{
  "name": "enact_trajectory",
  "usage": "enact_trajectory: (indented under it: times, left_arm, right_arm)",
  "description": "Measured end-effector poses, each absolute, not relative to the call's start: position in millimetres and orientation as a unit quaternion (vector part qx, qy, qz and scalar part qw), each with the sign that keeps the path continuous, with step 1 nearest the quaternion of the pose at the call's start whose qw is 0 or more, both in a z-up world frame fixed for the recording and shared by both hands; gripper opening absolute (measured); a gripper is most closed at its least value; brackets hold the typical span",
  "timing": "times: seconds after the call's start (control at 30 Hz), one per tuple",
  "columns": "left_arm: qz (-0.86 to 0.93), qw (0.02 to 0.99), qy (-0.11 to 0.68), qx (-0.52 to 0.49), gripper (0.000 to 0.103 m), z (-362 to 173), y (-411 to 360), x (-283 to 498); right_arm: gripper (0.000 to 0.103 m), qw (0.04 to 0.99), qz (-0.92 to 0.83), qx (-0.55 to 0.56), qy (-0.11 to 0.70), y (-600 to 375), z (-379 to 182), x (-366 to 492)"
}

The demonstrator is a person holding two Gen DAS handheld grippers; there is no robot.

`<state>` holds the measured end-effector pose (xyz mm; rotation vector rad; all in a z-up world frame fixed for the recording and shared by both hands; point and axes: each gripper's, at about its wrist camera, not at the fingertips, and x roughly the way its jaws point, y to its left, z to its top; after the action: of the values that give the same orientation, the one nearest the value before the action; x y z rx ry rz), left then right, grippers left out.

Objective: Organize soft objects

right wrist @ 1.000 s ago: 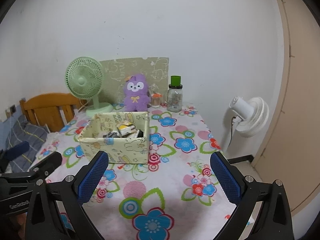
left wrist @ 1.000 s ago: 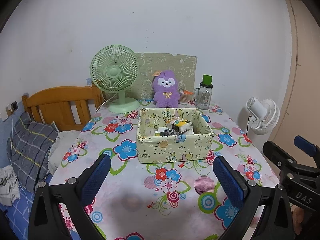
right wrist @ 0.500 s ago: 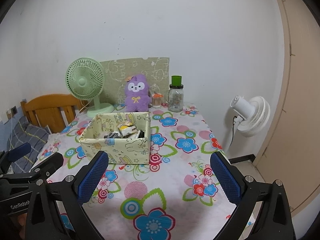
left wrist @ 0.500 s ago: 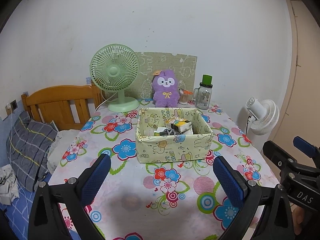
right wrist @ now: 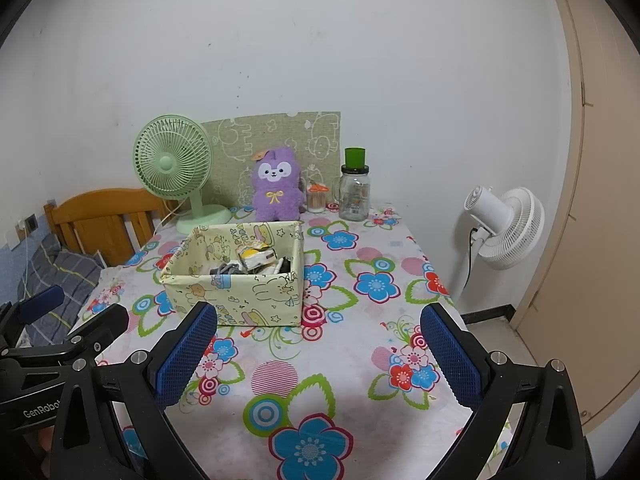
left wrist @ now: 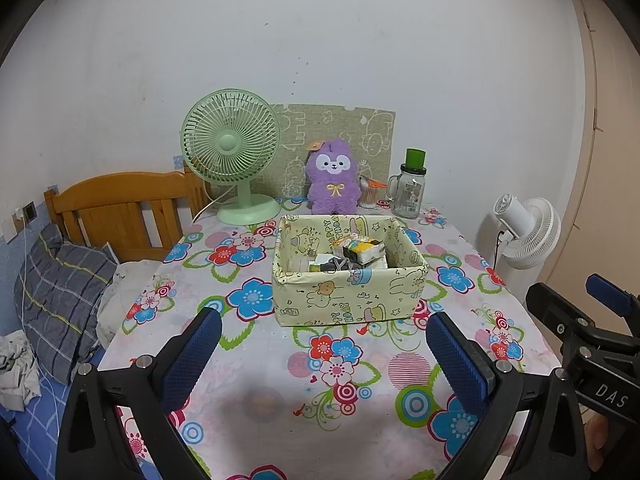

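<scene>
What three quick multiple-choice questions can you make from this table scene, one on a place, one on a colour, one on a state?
1. Where does the purple plush sit?
A. inside the box
B. behind the box, by the wall
C. on the bed

2. What colour is the desk fan?
A. green
B. white
C. blue

3. How is the left claw?
A. shut on the plush
B. shut on nothing
C. open, holding nothing

Answers:
B, it stands beyond the patterned box, against the wall.
A, its grille and base are pale green.
C, its blue pads stand wide apart over the tablecloth.
</scene>
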<state>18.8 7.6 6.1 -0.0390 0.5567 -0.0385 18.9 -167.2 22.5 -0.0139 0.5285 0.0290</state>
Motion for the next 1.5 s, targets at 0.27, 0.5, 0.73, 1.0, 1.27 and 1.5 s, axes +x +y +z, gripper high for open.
enact_trajectory:
  times: [0.27,0.5,0.73,1.0,1.27,1.5]
  left_arm:
    - [-0.021,0.96,0.277,-0.018,0.103,6.6,8.0,18.4]
    - [-0.019,0.961,0.276,-0.015,0.103,6.7,8.9,17.7]
    - [-0.019,0.961,0.276,-0.014,0.103,6.8,8.5,17.6]
    - [-0.019,0.961,0.275,-0.013,0.103,7.0,8.2,16.7]
    - [-0.021,0.962,0.271,-0.01,0.103,12.4,11.2,16.0]
    - [-0.021,0.962,0.271,-0.008,0.103,13.1,9.3,16.1]
  right_arm:
    - [0.103,0.965,0.013,-0.008,0.262,-167.7,22.4,18.7]
    - [0.103,0.965,0.014,-0.007,0.261,-168.2,21.8,19.3]
    - [0.103,0.965,0.014,-0.005,0.263,-168.7,22.5,19.8]
    - [0.103,0.965,0.014,-0.006,0.262,-168.5,22.3,20.0]
    - [0.103,0.965,0.013,-0.005,0.262,-169.1,22.5,20.5]
    - [0.103,0.965,0.011,-0.003,0.262,-168.4,23.1,20.5]
